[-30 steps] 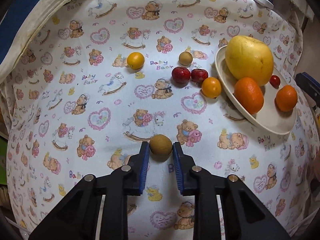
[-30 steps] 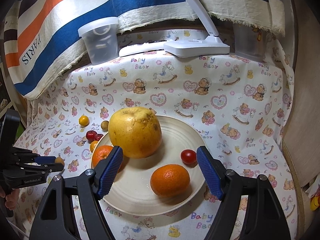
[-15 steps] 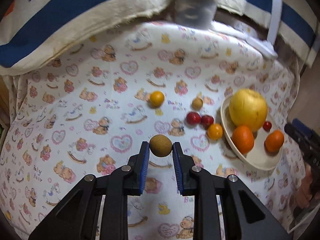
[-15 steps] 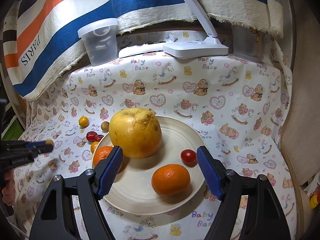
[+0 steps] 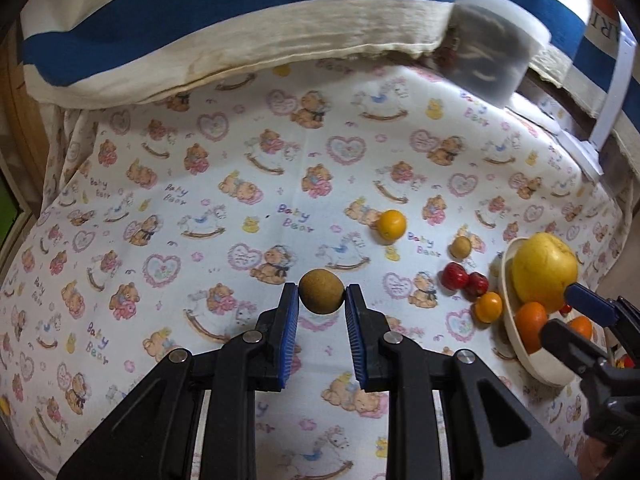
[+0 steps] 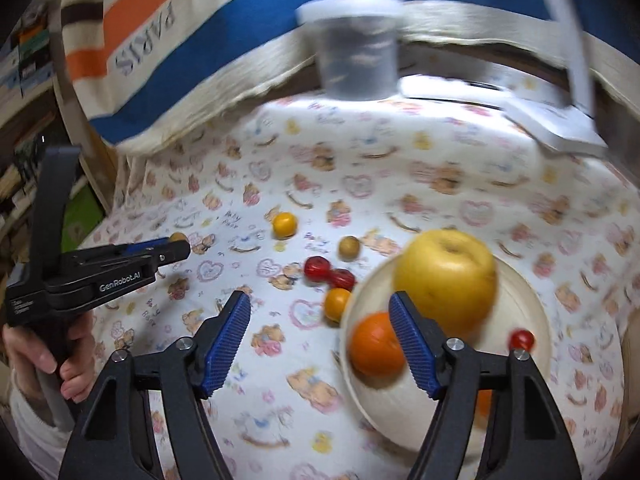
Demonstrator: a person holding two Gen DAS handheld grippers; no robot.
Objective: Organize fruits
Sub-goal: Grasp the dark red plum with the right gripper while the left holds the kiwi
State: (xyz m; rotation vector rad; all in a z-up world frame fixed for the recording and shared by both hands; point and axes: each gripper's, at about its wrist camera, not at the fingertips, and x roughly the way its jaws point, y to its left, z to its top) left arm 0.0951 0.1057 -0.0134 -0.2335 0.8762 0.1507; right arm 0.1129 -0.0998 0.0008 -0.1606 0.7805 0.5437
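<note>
My left gripper [image 5: 322,298] is clamped on a small round brown fruit [image 5: 321,291], both blue pads touching its sides, the fruit held clear above the bear-print cloth [image 5: 200,184]. My right gripper [image 6: 320,340] stands wide apart and holds nothing; its inner finger lies over the near rim of the cream round plate [image 6: 536,320]. On that plate sit an orange mandarin [image 6: 374,344], a large yellow pomelo-like fruit [image 6: 444,276] and a small red cherry tomato [image 6: 522,338]. Just beside the plate's left rim lies a small orange citrus [image 5: 489,307], then two red fruits [image 5: 464,278] touching each other. Farther off lie a second small brown fruit [image 5: 461,247] and a yellow-orange citrus [image 5: 391,224], apart. At the back stands a translucent lidded tub [image 6: 356,46], blurred.
</note>
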